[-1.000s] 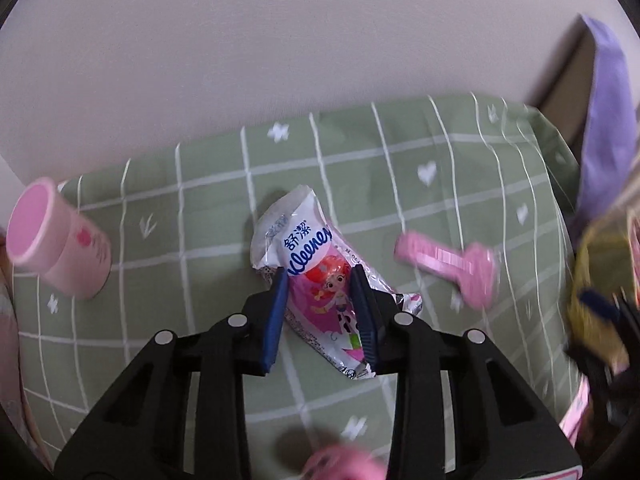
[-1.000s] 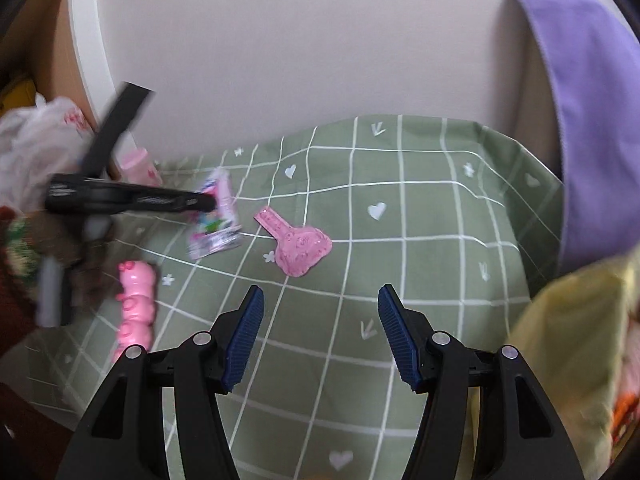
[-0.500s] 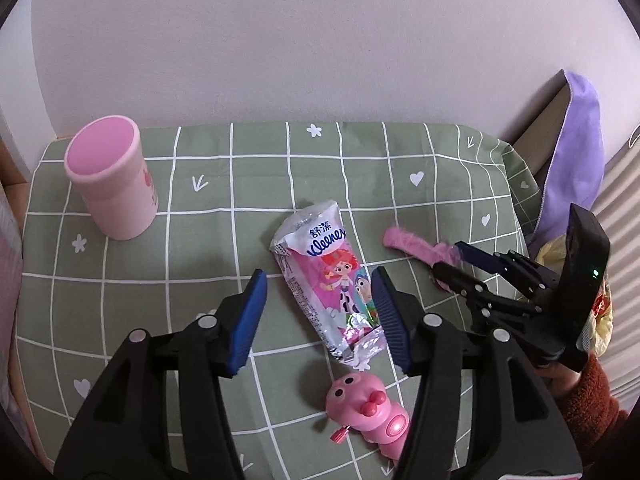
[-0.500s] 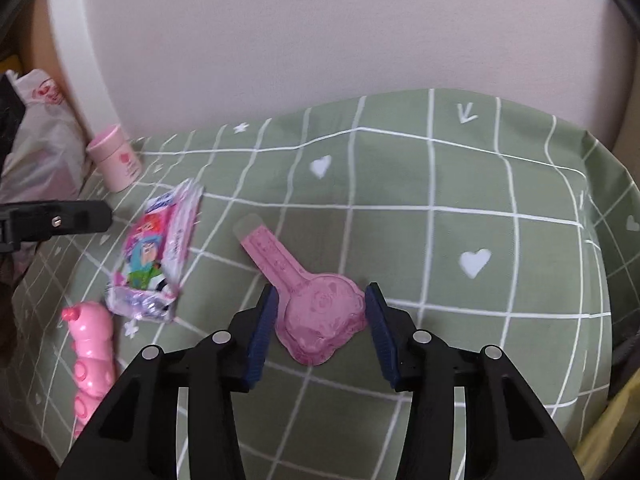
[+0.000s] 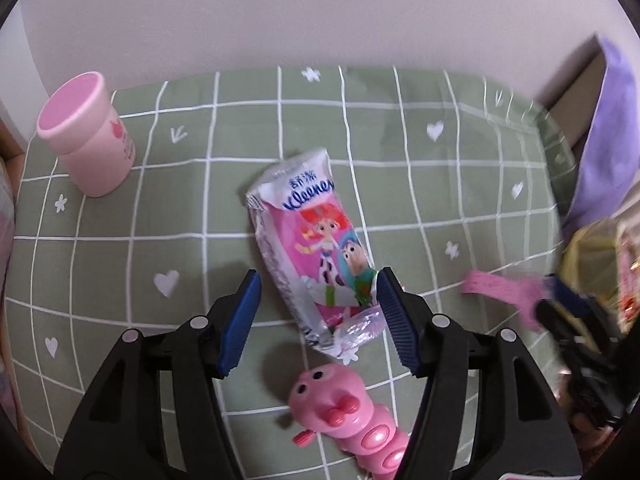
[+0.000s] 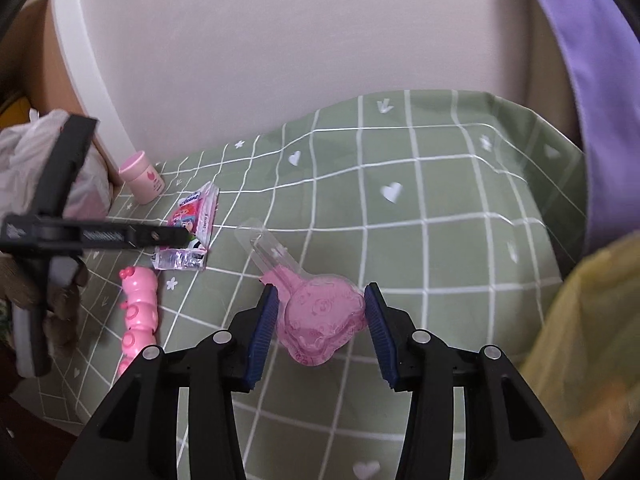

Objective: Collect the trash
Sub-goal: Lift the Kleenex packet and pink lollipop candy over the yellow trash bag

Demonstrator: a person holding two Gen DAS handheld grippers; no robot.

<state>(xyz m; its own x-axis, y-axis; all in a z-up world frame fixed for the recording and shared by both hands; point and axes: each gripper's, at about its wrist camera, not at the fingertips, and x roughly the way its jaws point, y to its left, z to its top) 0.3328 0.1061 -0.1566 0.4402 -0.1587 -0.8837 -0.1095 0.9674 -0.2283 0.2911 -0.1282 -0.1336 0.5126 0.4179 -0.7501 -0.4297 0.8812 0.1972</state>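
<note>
Both tongs are mid-pickup over the green checked desk (image 5: 400, 128). The right tongs (image 6: 318, 322) sit clamped on the pink wrapper (image 6: 320, 320), its clear tab pointing away, after closing in from wide open a second ago, when the wrapper lay well ahead of them. The left tongs (image 5: 318, 316) stand apart around the near end of the tissue pack (image 5: 316, 248); they have just been opening, and only the right pad looks to touch it. Next, I judge, the left must close again (or drop lower first), then both lift toward the yellow bag (image 6: 592, 344). The pink cup (image 5: 90, 134) and pink toy (image 5: 348, 408) lie untouched.
</note>
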